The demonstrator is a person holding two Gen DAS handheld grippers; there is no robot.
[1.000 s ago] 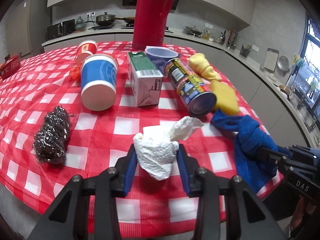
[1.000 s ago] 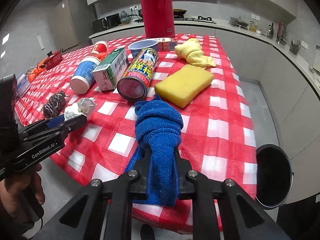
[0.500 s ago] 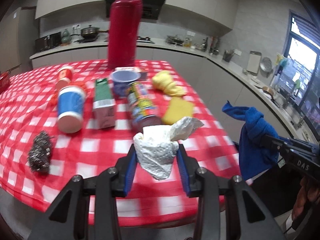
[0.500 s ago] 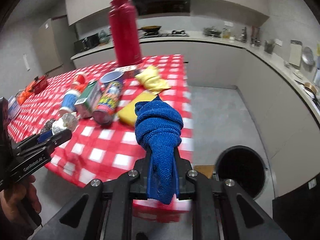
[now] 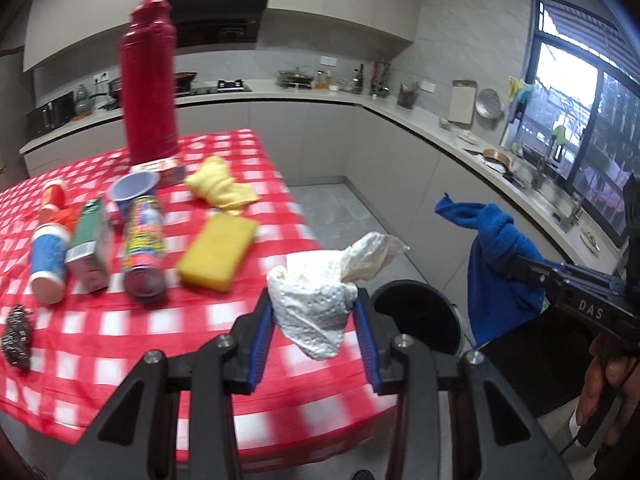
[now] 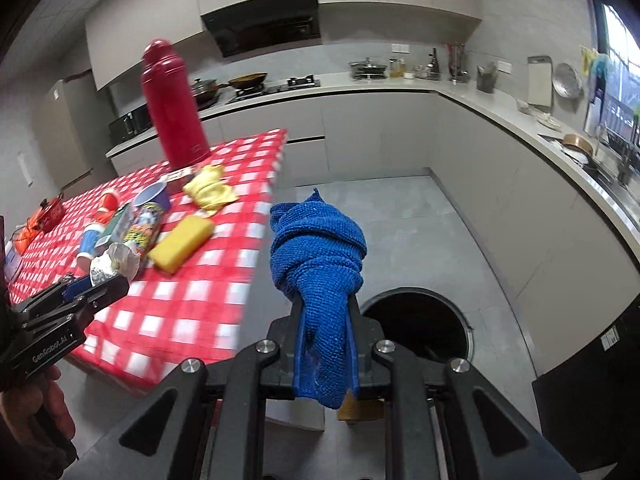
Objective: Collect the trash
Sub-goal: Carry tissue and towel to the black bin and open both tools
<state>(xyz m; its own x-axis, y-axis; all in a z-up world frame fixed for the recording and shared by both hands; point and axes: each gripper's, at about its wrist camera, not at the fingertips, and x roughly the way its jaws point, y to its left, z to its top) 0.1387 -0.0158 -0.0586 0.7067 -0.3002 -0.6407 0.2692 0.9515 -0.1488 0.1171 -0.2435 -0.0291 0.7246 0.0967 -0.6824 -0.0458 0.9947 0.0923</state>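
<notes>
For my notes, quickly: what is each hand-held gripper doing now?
Left hand-held gripper: closed on crumpled white paper towel.
Right hand-held gripper: closed on knotted blue cloth.

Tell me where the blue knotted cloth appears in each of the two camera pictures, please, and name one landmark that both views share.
Left wrist view: the blue knotted cloth hangs at the right, clamped in the right gripper, above the floor beside the black bin.
Right wrist view: the cloth is in the centre, between the right gripper's fingers.
Shared landmark: the tall red thermos on the checked table.
</notes>
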